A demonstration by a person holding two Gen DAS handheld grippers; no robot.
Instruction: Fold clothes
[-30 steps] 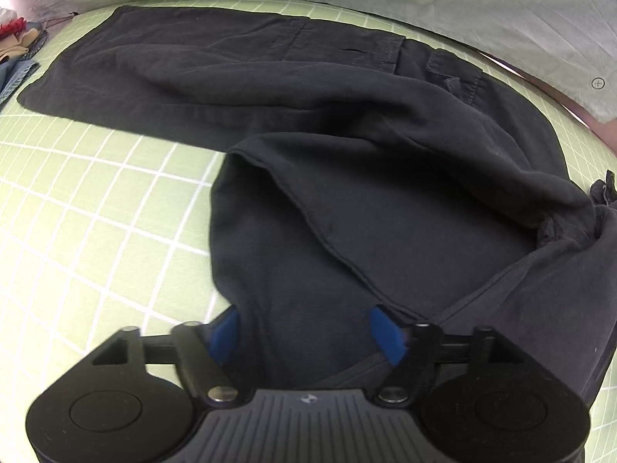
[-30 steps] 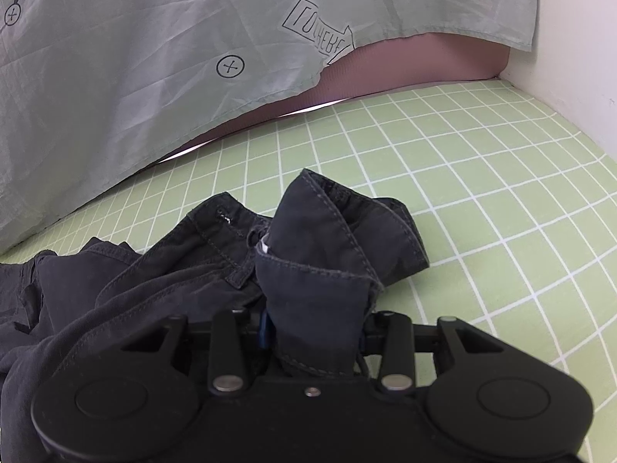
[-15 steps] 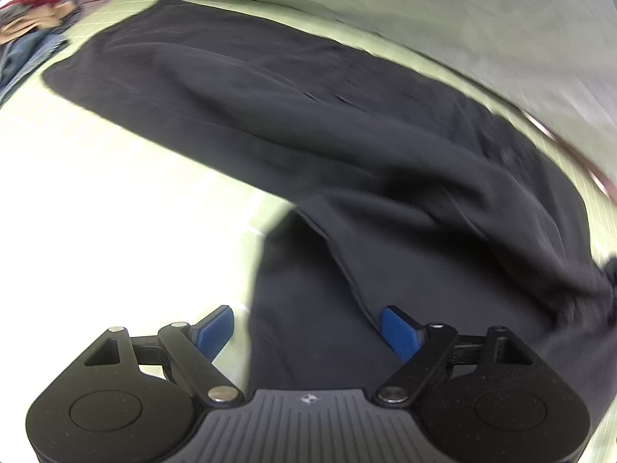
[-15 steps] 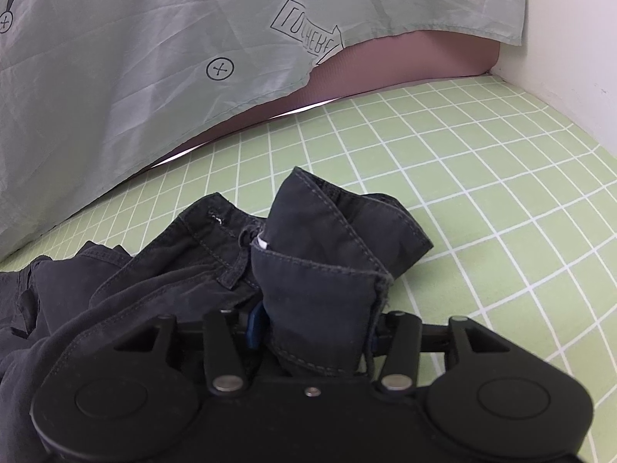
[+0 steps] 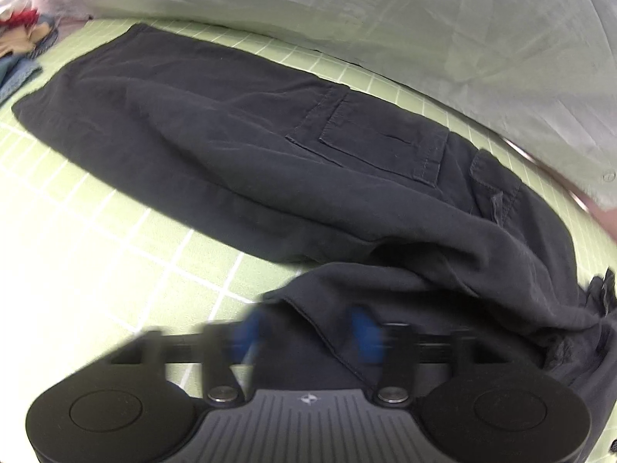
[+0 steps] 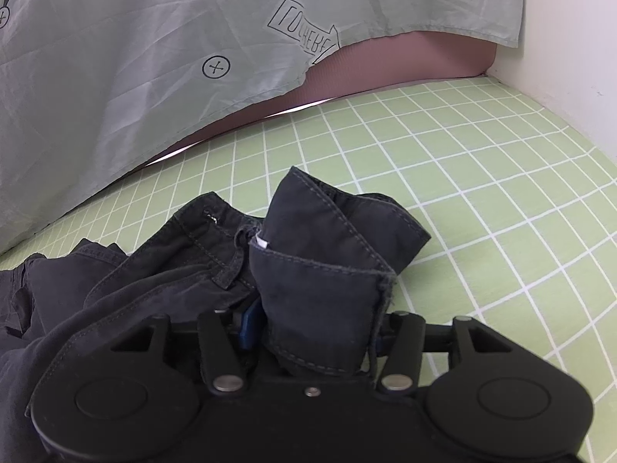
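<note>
Dark cargo trousers [image 5: 308, 146] lie on the green grid mat [image 5: 115, 239], one leg stretched flat toward the far left, a cargo pocket [image 5: 381, 142] facing up. My left gripper [image 5: 304, 333] is blurred by motion; its blue pads straddle the hem of the nearer leg, with a gap still between them. My right gripper [image 6: 312, 328] is shut on the bunched waistband [image 6: 327, 254] of the trousers, which stands up in a fold above the jaws.
A pale grey sheet [image 6: 154, 58] hangs along the back, over a pink wall. A white wall [image 6: 570, 58] bounds the mat on the right. A pile of coloured clothes [image 5: 19, 42] lies at the far left.
My left gripper has moved forward along the near trouser leg to its hem, and its pads have come closer together. My right gripper has kept its hold, barely moving.
</note>
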